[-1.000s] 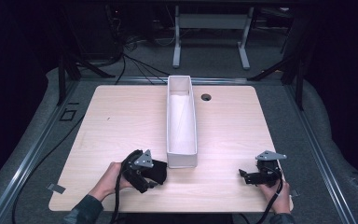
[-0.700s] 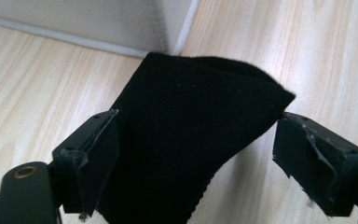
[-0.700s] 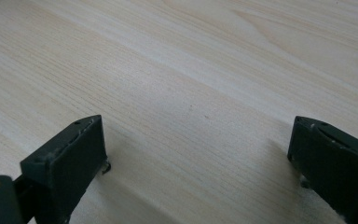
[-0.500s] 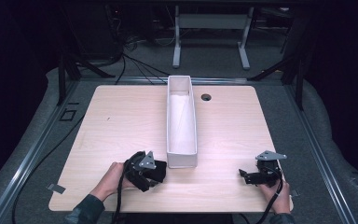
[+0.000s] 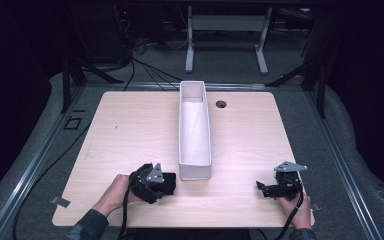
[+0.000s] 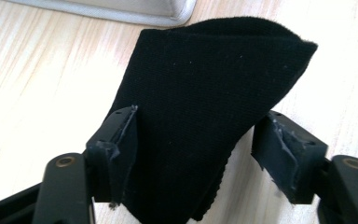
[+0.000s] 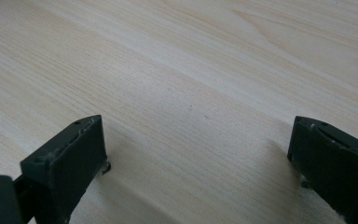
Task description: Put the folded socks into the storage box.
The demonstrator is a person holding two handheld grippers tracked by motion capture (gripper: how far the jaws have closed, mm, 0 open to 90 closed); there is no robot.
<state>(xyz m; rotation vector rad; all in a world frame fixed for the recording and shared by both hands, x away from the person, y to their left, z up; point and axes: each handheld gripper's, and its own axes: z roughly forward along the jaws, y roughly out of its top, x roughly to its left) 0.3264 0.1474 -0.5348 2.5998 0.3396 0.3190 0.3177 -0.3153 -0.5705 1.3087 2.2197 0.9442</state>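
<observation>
Left gripper view: left gripper [image 6: 200, 154] jaws just closing around black cloth [image 6: 205, 107] between fingers [image 6: 121, 144]; far pad seemingly not yet touching. Right gripper [image 7: 196, 158] wide open over bare table [image 7: 191, 60].

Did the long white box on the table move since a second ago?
No. The white box sits at the same spot, its far end level with the round hole in the table as before.
</observation>
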